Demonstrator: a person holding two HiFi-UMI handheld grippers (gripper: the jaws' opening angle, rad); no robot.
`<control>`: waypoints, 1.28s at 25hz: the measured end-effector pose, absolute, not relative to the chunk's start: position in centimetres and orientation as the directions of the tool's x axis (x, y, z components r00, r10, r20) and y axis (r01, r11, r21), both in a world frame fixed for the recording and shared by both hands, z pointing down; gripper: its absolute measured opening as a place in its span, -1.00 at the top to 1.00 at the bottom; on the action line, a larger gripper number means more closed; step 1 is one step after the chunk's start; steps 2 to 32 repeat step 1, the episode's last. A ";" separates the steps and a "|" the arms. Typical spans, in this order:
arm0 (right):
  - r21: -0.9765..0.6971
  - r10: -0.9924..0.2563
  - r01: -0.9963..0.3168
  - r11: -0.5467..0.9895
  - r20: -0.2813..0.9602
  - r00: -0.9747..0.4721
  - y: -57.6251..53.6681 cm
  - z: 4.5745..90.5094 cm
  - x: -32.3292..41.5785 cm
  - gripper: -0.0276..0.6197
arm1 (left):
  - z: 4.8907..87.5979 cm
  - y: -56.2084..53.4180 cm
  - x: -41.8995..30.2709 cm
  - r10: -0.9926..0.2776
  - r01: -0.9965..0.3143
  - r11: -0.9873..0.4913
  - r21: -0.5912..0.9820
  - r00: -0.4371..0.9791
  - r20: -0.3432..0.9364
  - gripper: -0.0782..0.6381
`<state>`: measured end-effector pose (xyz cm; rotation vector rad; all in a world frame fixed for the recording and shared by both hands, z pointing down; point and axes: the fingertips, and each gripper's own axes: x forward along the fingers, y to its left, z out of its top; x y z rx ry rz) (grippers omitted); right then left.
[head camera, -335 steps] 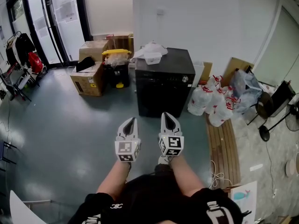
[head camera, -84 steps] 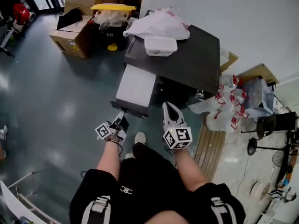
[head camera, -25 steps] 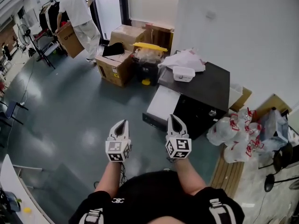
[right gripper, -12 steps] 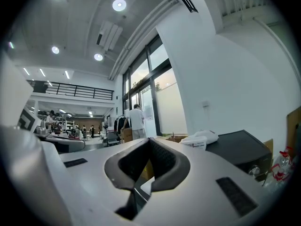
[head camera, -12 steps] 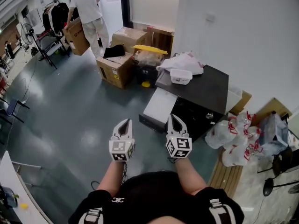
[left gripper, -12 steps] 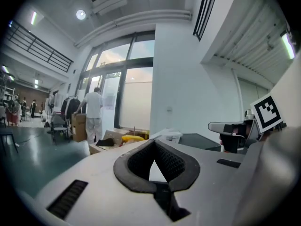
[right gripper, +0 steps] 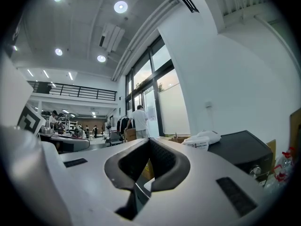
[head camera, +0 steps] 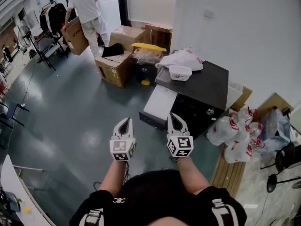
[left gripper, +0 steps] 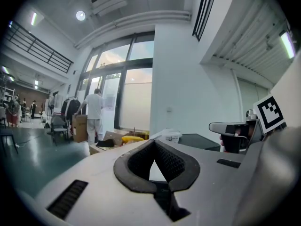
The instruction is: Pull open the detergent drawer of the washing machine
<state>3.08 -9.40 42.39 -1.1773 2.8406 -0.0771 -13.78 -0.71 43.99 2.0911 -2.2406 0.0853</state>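
Detergent drawer (head camera: 159, 103) is out: a white-topped box with a dark front, sticking out of the front of the black washing machine (head camera: 203, 91) toward the grey floor (head camera: 70, 117). The machine stands against the white wall (head camera: 244, 32).

The left hand-held gripper (head camera: 124, 122) is held level over the floor, well apart from the drawer, its jaws together with nothing between them. The right hand-held gripper (head camera: 174, 117) sits beside it, nearer the machine. Its tip overlaps the drawer's dark front in the head view (whether it touches cannot be told from there). In its own view the jaws meet at the tips and hold nothing.

On the machine's top lie a clear plastic container (head camera: 180, 72) and, behind it, a crumpled white bag (head camera: 178, 58). To the machine's left stand a bin with a yellow lid (head camera: 149, 47) and cardboard boxes (head camera: 114, 68). Beyond them a person (head camera: 87, 6) in light clothes carries another box. On the other side of the machine are knotted plastic bags (head camera: 235, 133) with red trim, next to a strip of wooden slats (head camera: 225, 166).
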 end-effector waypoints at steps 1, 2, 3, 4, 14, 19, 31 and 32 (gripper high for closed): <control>-0.070 -0.709 -0.706 0.705 -0.038 -0.704 -9.2 42.4 3.0 0.91 | 43.9 -0.5 -13.8 -0.993 -0.998 0.069 0.009 -0.068 0.092 0.78; -0.070 -0.709 -0.706 0.705 -0.038 -0.704 -9.2 42.4 3.0 0.91 | 43.9 -0.5 -13.8 -0.993 -0.998 0.069 0.009 -0.068 0.092 0.78; -0.070 -0.709 -0.706 0.705 -0.038 -0.704 -9.2 42.4 3.0 0.91 | 43.9 -0.5 -13.8 -0.993 -0.998 0.069 0.009 -0.068 0.092 0.78; -0.070 -0.709 -0.706 0.705 -0.038 -0.704 -9.2 42.4 3.0 0.91 | 43.9 -0.5 -13.8 -0.993 -0.998 0.069 0.009 -0.068 0.092 0.78; -0.070 -0.709 -0.706 0.705 -0.038 -0.704 -9.2 42.4 3.0 0.91 | 43.9 -0.5 -13.8 -0.993 -0.998 0.069 0.009 -0.068 0.092 0.78; -0.070 -0.709 -0.706 0.705 -0.038 -0.704 -9.2 42.4 3.0 0.91 | 43.9 -0.5 -13.8 -0.993 -0.998 0.069 0.009 -0.068 0.092 0.78; -0.070 -0.709 -0.706 0.705 -0.038 -0.704 -9.2 42.4 3.0 0.91 | 43.9 -0.5 -13.8 -0.993 -0.998 0.069 0.009 -0.068 0.092 0.78; -0.070 -0.709 -0.706 0.705 -0.038 -0.704 -9.2 42.4 3.0 0.91 | 43.9 -0.5 -13.8 -0.993 -0.998 0.069 0.009 -0.068 0.092 0.78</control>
